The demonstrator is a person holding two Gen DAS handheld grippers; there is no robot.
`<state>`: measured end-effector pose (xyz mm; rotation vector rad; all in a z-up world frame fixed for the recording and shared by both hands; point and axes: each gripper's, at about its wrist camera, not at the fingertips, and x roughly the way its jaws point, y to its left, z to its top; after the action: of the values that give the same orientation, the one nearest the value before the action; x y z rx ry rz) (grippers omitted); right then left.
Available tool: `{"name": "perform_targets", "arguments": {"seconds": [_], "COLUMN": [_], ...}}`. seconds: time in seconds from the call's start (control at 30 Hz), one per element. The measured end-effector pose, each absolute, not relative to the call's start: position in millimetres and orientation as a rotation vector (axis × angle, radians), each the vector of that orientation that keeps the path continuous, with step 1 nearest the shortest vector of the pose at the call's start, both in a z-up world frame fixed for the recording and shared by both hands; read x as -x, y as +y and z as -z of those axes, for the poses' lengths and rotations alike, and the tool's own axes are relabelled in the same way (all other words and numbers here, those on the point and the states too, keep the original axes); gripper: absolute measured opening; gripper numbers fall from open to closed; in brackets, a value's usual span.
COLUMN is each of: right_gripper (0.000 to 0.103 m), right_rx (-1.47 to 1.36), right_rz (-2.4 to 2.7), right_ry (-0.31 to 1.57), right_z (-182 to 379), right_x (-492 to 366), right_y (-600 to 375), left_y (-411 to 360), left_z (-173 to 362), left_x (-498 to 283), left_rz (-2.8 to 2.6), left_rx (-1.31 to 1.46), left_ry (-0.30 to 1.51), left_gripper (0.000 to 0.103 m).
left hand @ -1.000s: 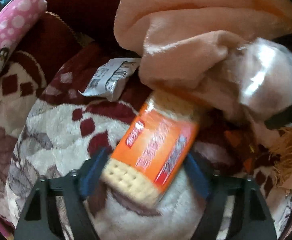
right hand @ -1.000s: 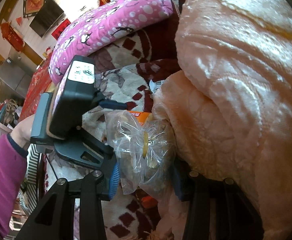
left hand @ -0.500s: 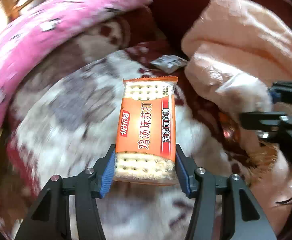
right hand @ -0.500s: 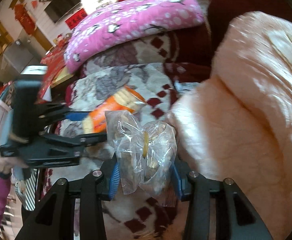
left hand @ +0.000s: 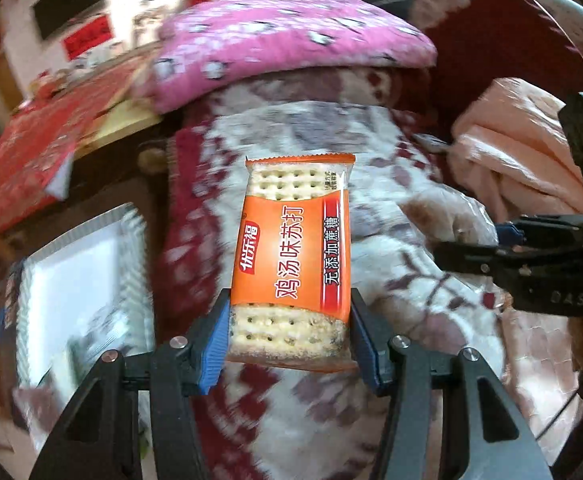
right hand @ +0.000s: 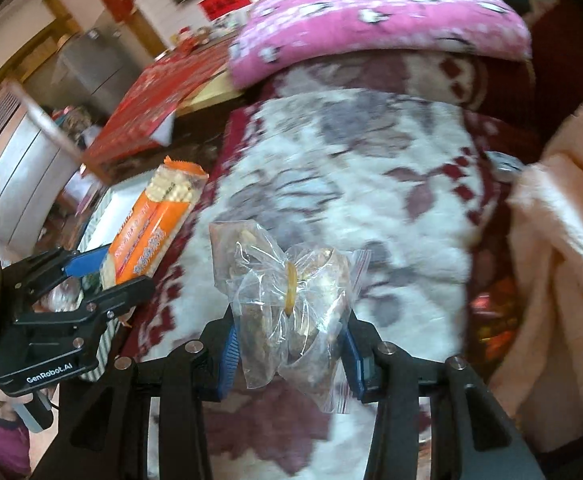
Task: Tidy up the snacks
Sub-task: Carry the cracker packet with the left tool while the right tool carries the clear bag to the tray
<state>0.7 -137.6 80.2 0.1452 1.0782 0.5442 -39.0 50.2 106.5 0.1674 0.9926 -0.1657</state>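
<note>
An orange pack of soda crackers (left hand: 291,264) stands upright between the blue pads of my left gripper (left hand: 289,340), which is shut on its lower end. In the right wrist view the same cracker pack (right hand: 151,224) shows at the left, held by the left gripper (right hand: 95,276). My right gripper (right hand: 289,350) is shut on a clear plastic bag of snacks (right hand: 287,300) tied with a yellow band. That bag (left hand: 459,220) and the right gripper's fingers (left hand: 511,240) appear at the right edge of the left wrist view. Both loads hang above a white and dark red patterned blanket (right hand: 351,184).
A white tray with a ridged rim (left hand: 75,276) lies low on the left beyond the blanket's edge. A pink spotted pillow (left hand: 291,40) sits at the back, a peach blanket (right hand: 551,260) on the right. A red-covered table (right hand: 159,112) stands at the far left. A small silver wrapper (right hand: 503,164) lies by the peach blanket.
My left gripper closed on the cracker pack, lifted it off the blanket, rolled it upright and carried it left toward the tray. The right gripper followed leftward, keeping the clear bag.
</note>
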Motion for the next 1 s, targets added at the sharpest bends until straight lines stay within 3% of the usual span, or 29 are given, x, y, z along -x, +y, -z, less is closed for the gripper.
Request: {"name": "perform_targets", "arguments": {"seconds": [1.0], "right_gripper": [0.046], "right_rx": [0.150], "right_rz": [-0.844], "right_ry": [1.057], "right_z": [-110], "right_x": [31], "right_y": [57], "left_y": [228], "left_z": [-125], "left_x": [102], "left_rz": [-0.223], "left_rx": [0.072], "left_ry": [0.928], "left_gripper": [0.054]}}
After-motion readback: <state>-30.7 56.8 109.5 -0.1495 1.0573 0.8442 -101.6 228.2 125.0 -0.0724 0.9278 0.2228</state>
